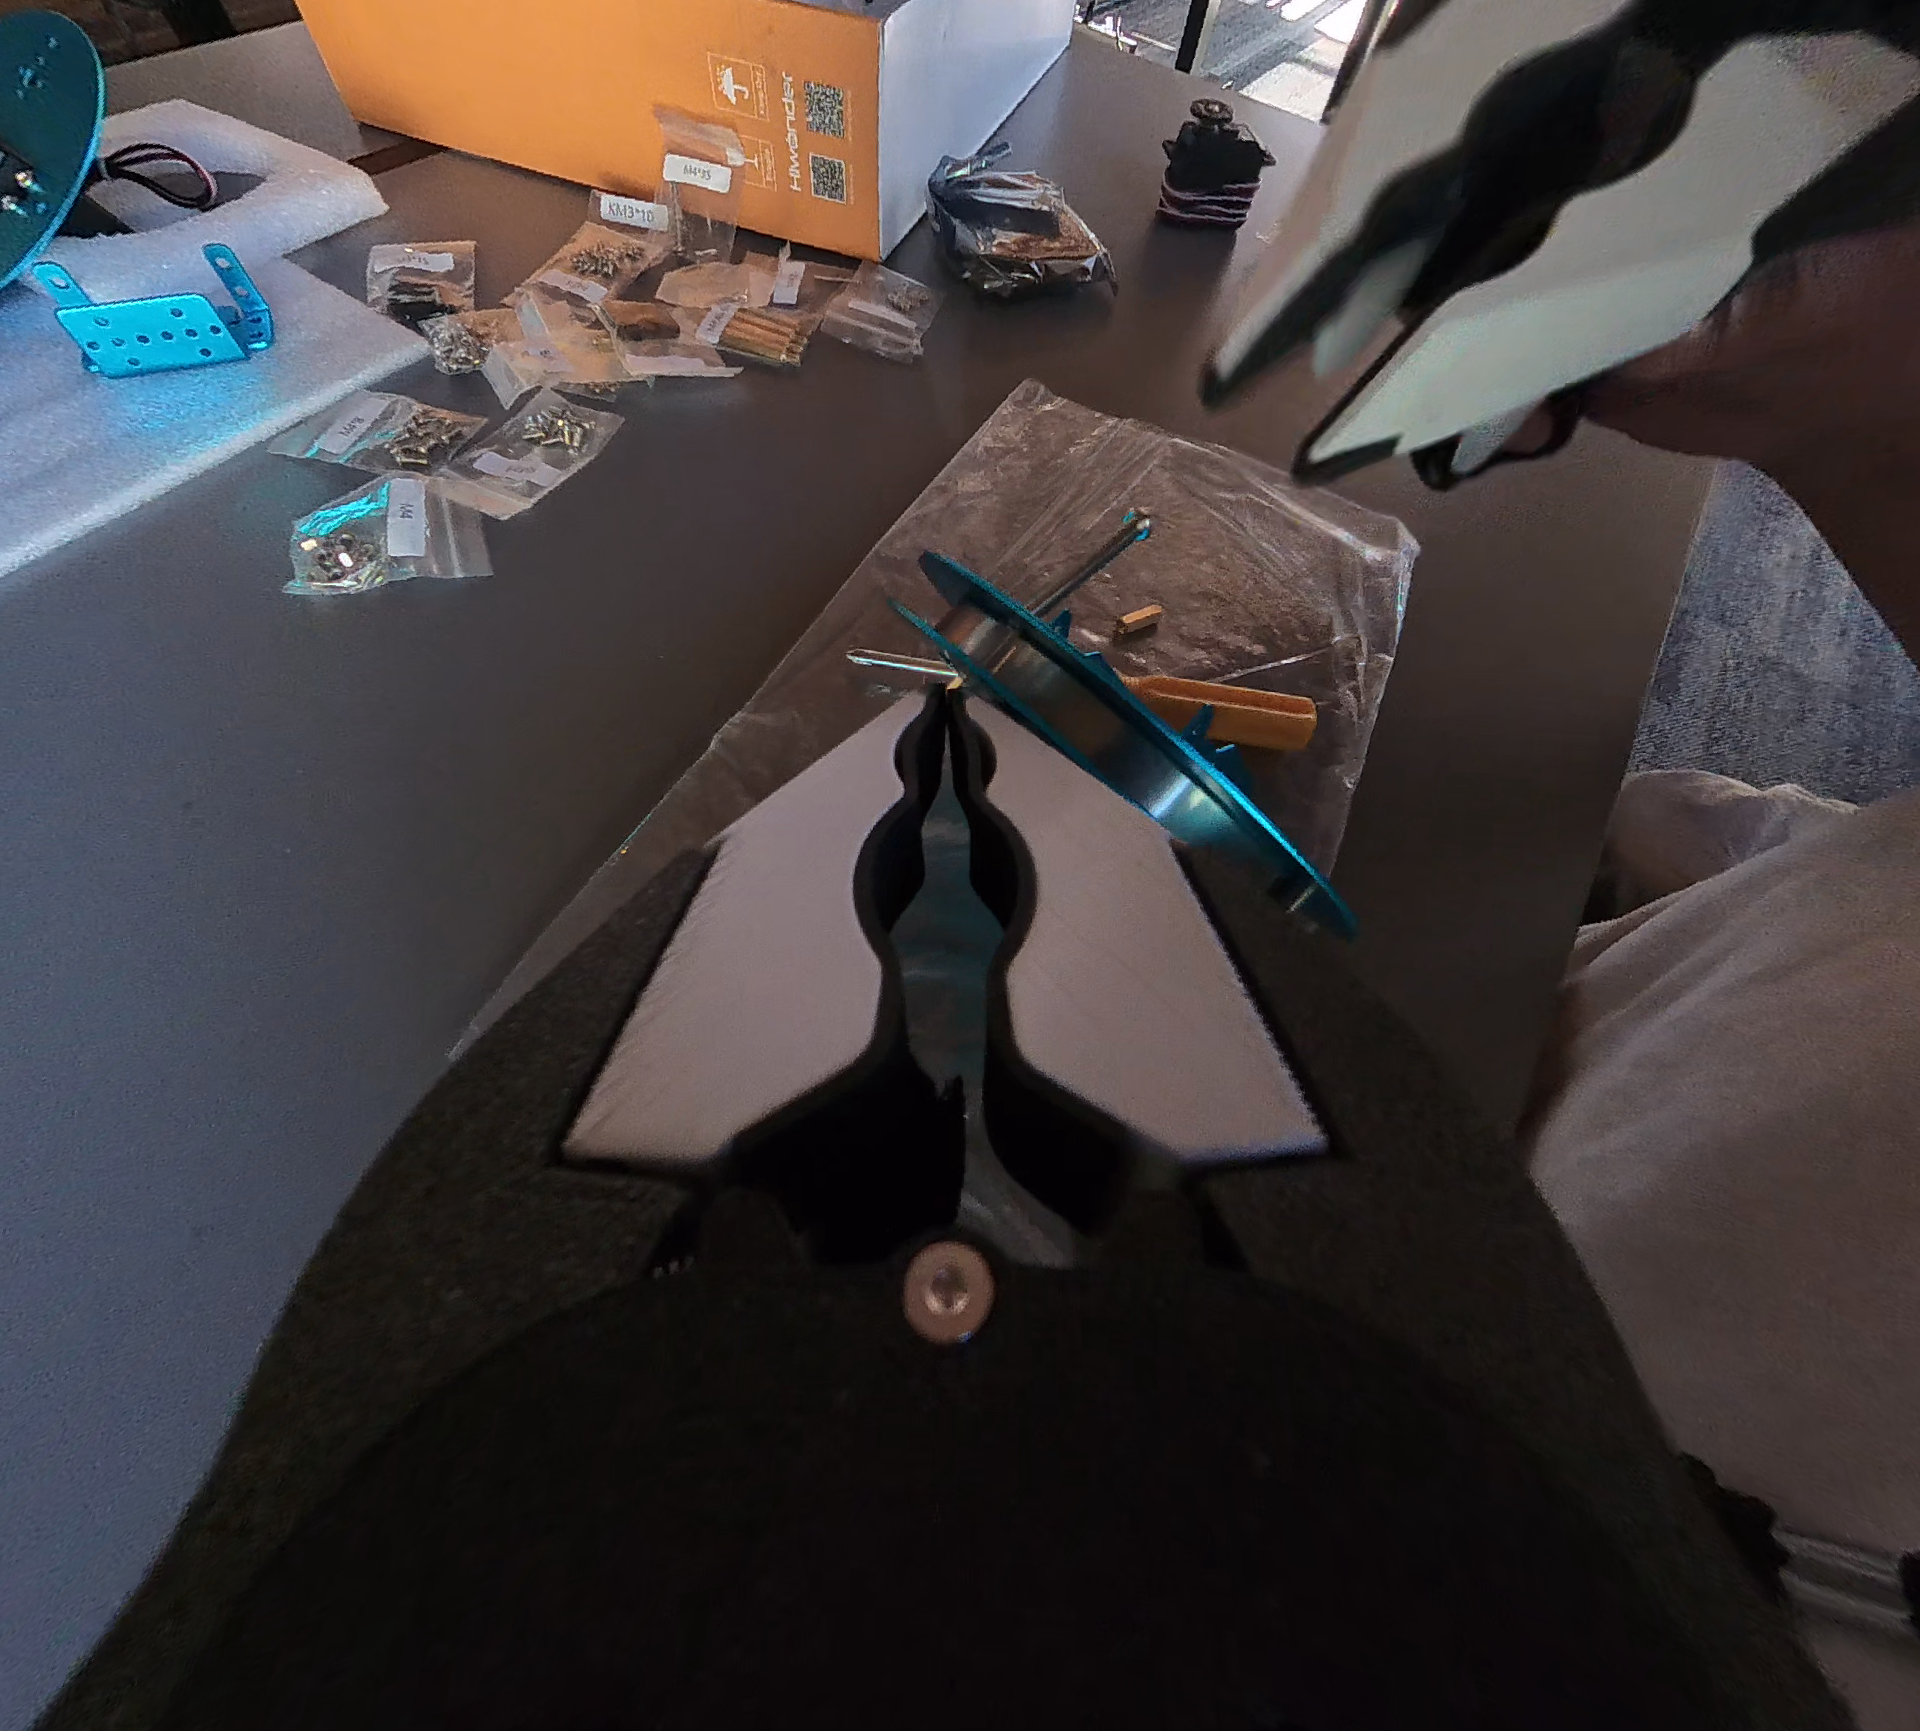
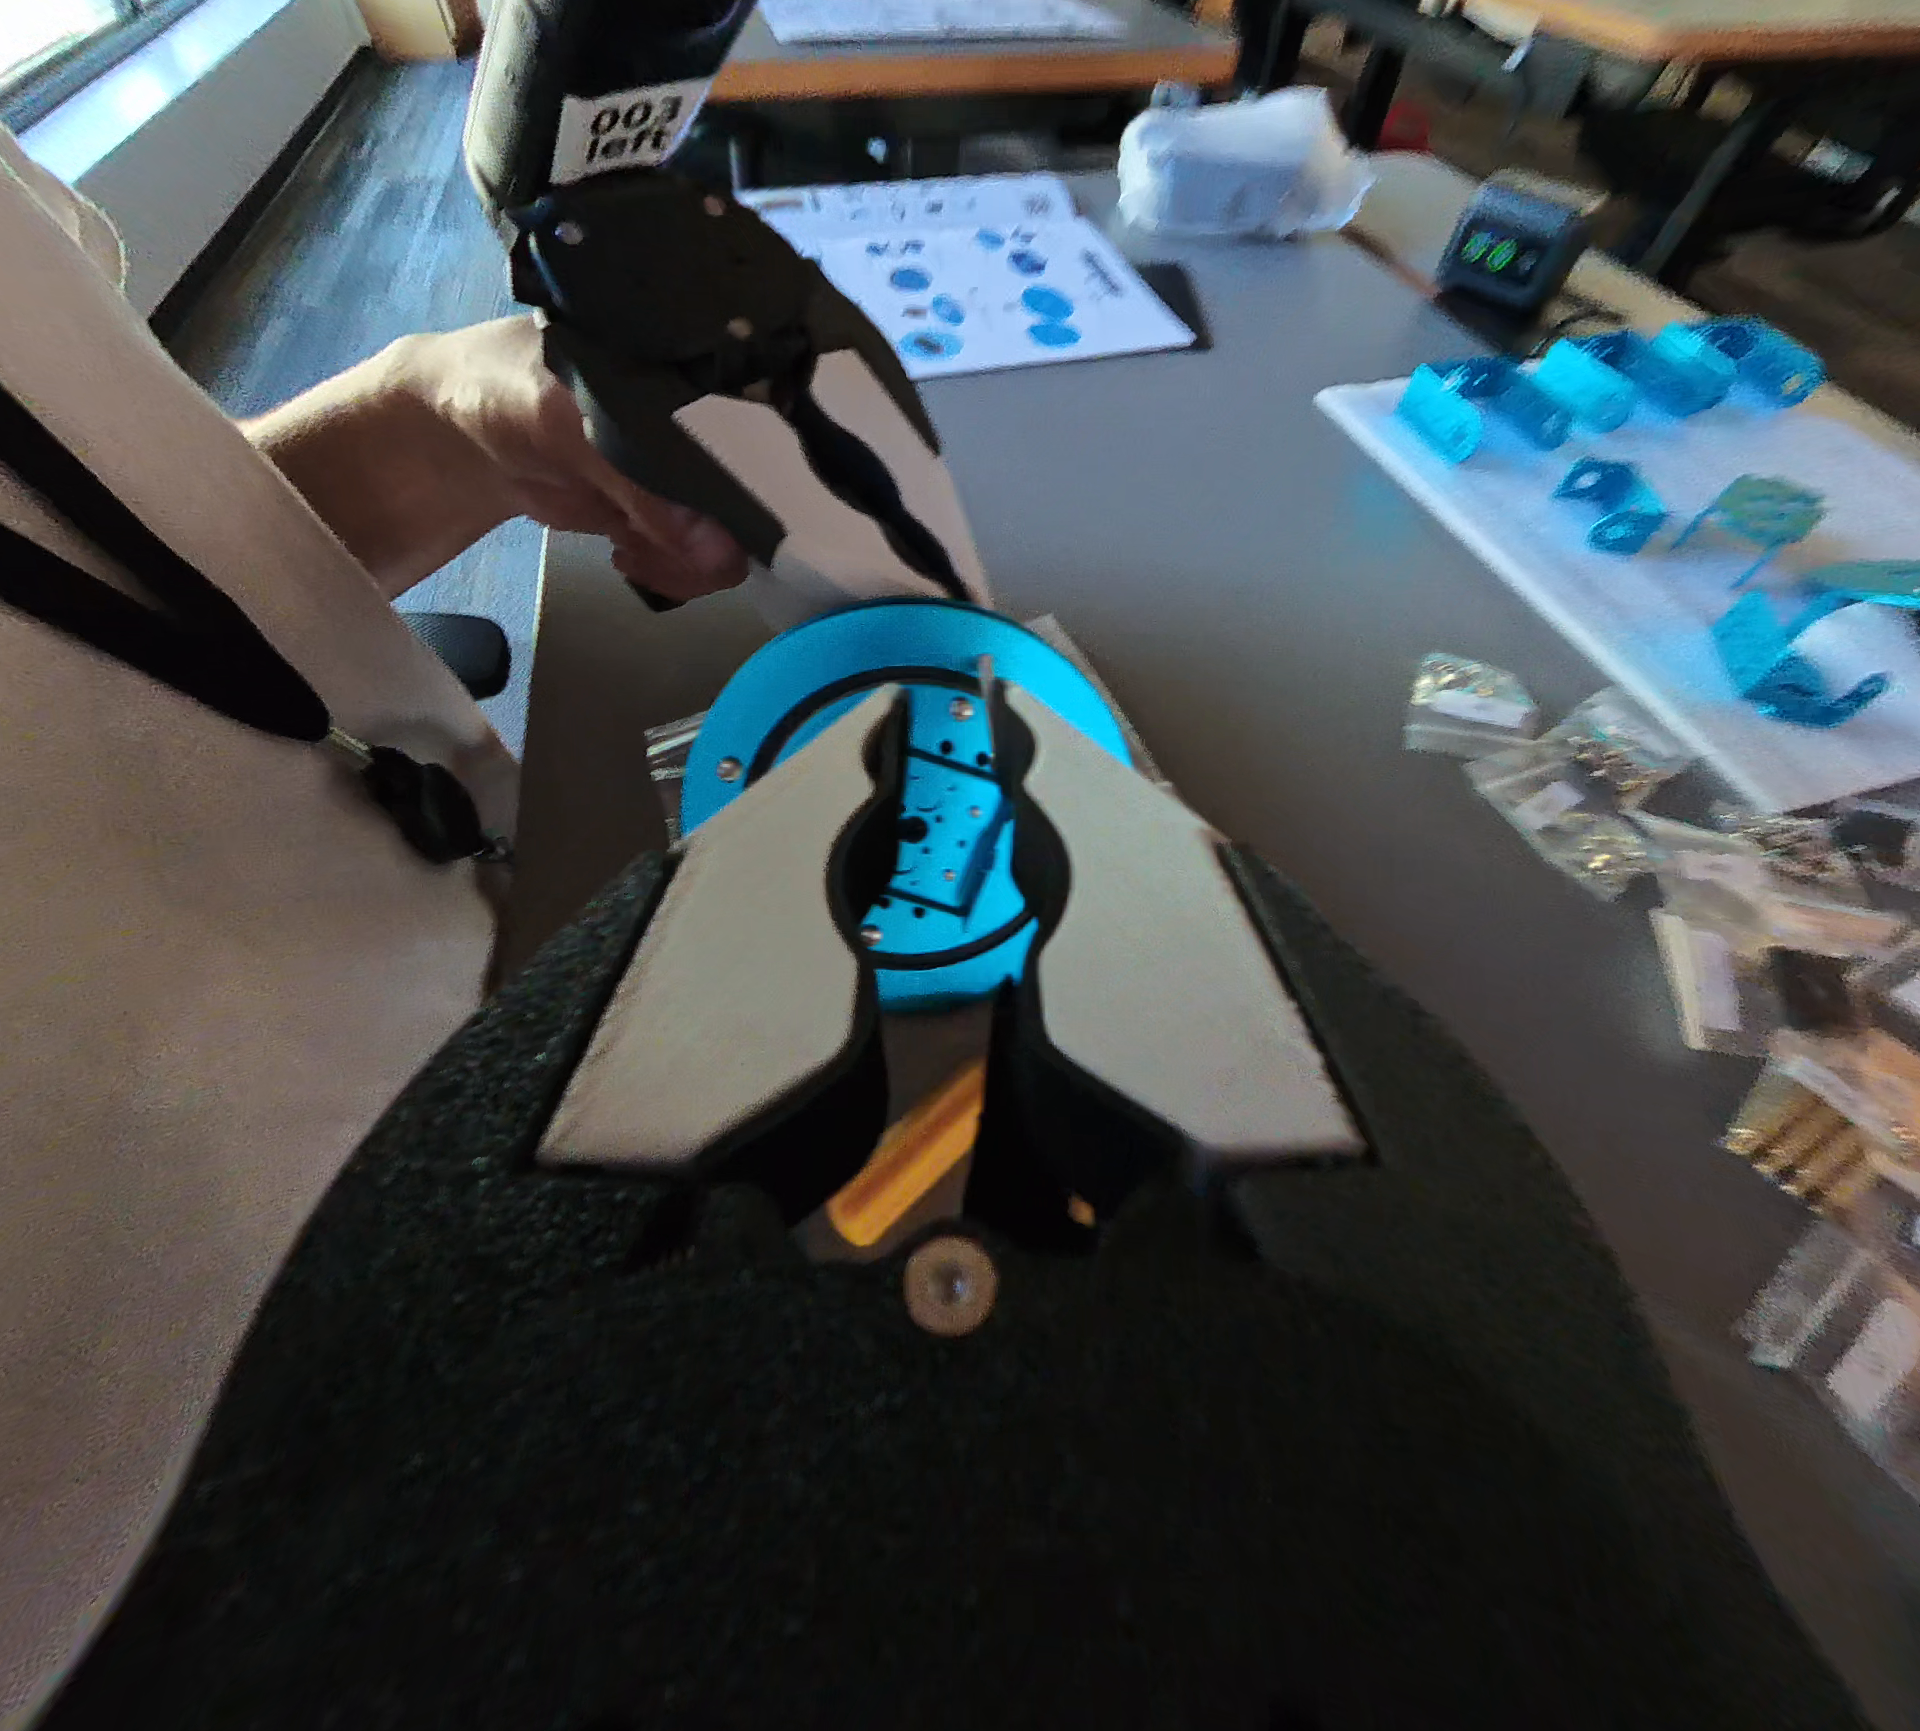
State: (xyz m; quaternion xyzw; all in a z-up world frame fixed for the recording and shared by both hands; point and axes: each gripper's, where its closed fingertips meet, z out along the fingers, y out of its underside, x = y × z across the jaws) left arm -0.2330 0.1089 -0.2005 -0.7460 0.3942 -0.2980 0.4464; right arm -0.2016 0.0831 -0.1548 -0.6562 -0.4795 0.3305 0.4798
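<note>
Pinching the blue disc assembly (image 1: 1122, 746) by its rim at twelve o'clock, our left gripper (image 1: 948, 694) looks closed; our right gripper (image 2: 940, 694) is nearly shut, empty. Rigid, slippery metal.

A broad bare stretch of grey table (image 1: 260, 798) lies left of the left gripper (image 1: 948, 694), giving free passage. Ahead, the tilted blue disc (image 1: 1122, 746) stands on the plastic sheet (image 1: 1195, 486), with a screwdriver (image 1: 1226, 707) beside it, blocking the near edge. Farther left, small bags (image 1: 499, 372) crowd the way to the orange box (image 1: 582, 40). The right gripper (image 1: 1351, 372) hangs above the sheet's right side.
</note>
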